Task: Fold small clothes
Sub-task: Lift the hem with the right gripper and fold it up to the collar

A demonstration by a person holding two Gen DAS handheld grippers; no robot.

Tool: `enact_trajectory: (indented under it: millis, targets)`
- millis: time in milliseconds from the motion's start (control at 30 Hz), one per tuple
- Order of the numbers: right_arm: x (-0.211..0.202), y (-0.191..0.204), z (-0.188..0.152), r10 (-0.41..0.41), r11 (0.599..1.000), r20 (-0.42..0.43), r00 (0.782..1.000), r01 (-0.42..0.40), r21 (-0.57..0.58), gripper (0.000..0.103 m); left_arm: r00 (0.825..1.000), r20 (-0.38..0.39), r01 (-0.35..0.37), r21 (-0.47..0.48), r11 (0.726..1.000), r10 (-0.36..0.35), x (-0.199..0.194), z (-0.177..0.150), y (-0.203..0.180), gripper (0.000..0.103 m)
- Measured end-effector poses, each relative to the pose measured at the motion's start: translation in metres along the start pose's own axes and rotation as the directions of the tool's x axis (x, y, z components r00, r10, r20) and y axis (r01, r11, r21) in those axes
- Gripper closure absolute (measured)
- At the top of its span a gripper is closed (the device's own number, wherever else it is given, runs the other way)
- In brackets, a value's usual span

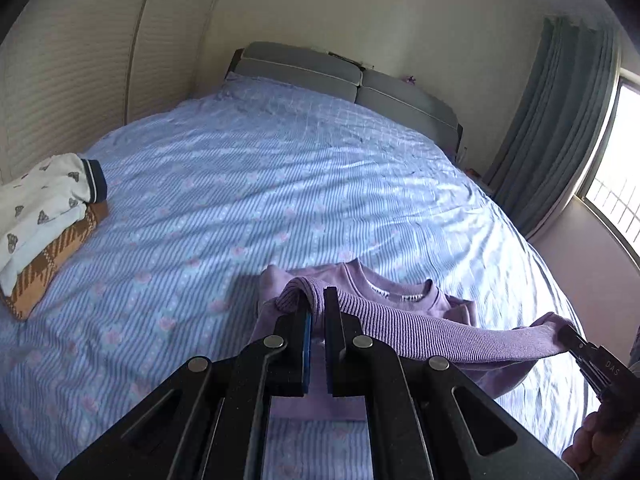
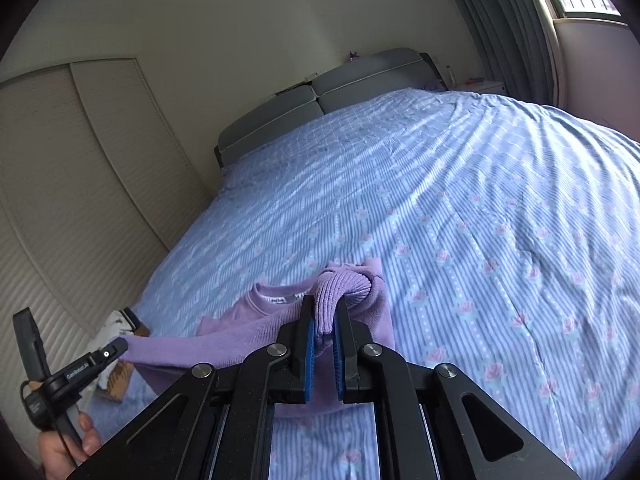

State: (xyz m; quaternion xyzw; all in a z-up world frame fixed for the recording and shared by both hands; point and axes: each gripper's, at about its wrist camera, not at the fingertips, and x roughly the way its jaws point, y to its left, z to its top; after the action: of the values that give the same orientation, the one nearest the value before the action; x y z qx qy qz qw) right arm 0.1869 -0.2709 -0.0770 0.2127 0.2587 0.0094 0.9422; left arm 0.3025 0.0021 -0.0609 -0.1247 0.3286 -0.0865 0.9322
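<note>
A small lilac sweatshirt (image 1: pixel 404 308) lies near the foot of a bed (image 1: pixel 280 168) covered in a blue striped sheet printed with pink roses, its round neckline and white label turned toward the headboard (image 1: pixel 352 80). The body is smooth fleece, while the ribbed hem band is lifted off the sheet and stretched taut between the two grippers. The left gripper (image 1: pixel 316 304) has its blue-padded fingers closed on one end of that ribbed band, which bunches up and drapes over the fingertips. The right gripper (image 2: pixel 325 312) pinches the other end the same way, with a thick roll of ribbing wedged between its pads. The left wrist view alone shows a folded pile (image 1: pixel 44 224) at the left edge of the bed: a white garment with small dark motifs and a navy cuff resting on a brown plaid piece. It also shows the grey-blue curtain (image 1: pixel 560 120) beside a bright window (image 1: pixel 624 184), and the right gripper's tip clamped on the fabric at the far right. The right wrist view shows the pile only partly, behind the other tool, but gives the left gripper from the side, its handle held in a bare hand (image 2: pixel 64 444), plus the louvred closet doors (image 2: pixel 80 184) along the wall.
</note>
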Motion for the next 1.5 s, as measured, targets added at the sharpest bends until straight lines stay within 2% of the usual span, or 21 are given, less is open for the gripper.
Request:
enact_trajectory:
  millis: [133, 233, 400, 600, 800, 833, 867, 900, 933, 967, 1033, 1233, 1333, 1400, 1500]
  targets:
    - [0.054, -0.005, 0.023, -0.019, 1.000, -0.012, 1.000, 0.020, 0.021, 0.095, 1.000, -0.016, -0.021, 0.021, 1.000, 0.021, 0.051, 0.021, -0.006, 0.096]
    - [0.093, -0.012, 0.031, -0.037, 0.999, -0.041, 0.998, 0.038, 0.031, 0.095, 0.998, -0.049, -0.045, 0.033, 0.998, 0.047, 0.094, 0.023, -0.004, 0.096]
    - [0.144, -0.025, 0.030, -0.069, 0.997, -0.092, 0.993, 0.071, 0.025, 0.095, 0.993, -0.093, -0.067, 0.036, 0.997, 0.070, 0.149, 0.020, 0.008, 0.096]
    - [0.189, -0.039, 0.019, -0.107, 0.993, -0.147, 0.983, 0.111, 0.024, 0.094, 0.985, -0.143, -0.092, 0.052, 0.994, 0.099, 0.187, 0.005, 0.016, 0.094]
    - [0.201, -0.035, 0.018, -0.128, 0.992, -0.152, 0.980, 0.123, -0.039, 0.086, 0.986, -0.133, -0.092, 0.098, 0.991, 0.105, 0.175, 0.005, 0.010, 0.090]
    - [0.198, -0.034, 0.019, -0.130, 0.991, -0.146, 0.981, 0.123, -0.053, 0.085, 0.985, -0.131, -0.095, 0.112, 0.989, 0.110, 0.170, 0.005, 0.008, 0.083]
    - [0.192, -0.032, 0.019, -0.132, 0.990, -0.136, 0.982, 0.125, -0.061, 0.077, 0.986, -0.122, -0.100, 0.130, 0.987, 0.116, 0.164, 0.005, 0.005, 0.066]
    - [0.185, -0.031, 0.019, -0.150, 0.987, -0.114, 0.982, 0.142, -0.072, 0.053, 0.986, -0.107, -0.113, 0.146, 0.983, 0.130, 0.157, 0.006, 0.003, 0.053]
    - [0.177, -0.030, 0.020, -0.187, 0.980, -0.080, 0.979, 0.180, -0.088, 0.038, 0.986, -0.089, -0.123, 0.160, 0.980, 0.138, 0.150, 0.006, 0.001, 0.035]
    - [0.167, -0.029, 0.022, -0.221, 0.971, -0.038, 0.975, 0.216, -0.101, 0.018, 0.988, -0.069, -0.125, 0.174, 0.977, 0.138, 0.142, 0.006, -0.001, 0.034]
    - [0.147, -0.028, 0.025, -0.227, 0.966, 0.037, 0.973, 0.229, -0.119, 0.017, 0.988, -0.050, -0.131, 0.204, 0.970, 0.144, 0.131, 0.008, -0.005, 0.034]
    - [0.128, -0.009, 0.025, -0.222, 0.953, 0.058, 0.973, 0.229, -0.197, 0.017, 0.994, -0.057, -0.074, 0.226, 0.971, 0.090, 0.123, -0.002, -0.017, 0.033]
    - [0.128, 0.005, 0.013, -0.186, 0.952, 0.052, 0.981, 0.193, -0.237, 0.017, 0.997, -0.075, -0.008, 0.224, 0.974, 0.025, 0.122, -0.016, -0.026, 0.033]
    - [0.134, 0.013, 0.004, -0.147, 0.955, 0.030, 0.989, 0.150, -0.255, 0.017, 0.996, -0.086, 0.014, 0.238, 0.971, 0.006, 0.125, -0.026, -0.033, 0.033]
    - [0.150, 0.023, -0.012, -0.123, 0.950, -0.029, 0.992, 0.109, -0.293, 0.017, 0.992, -0.120, -0.009, 0.241, 0.970, 0.039, 0.137, -0.036, -0.031, 0.032]
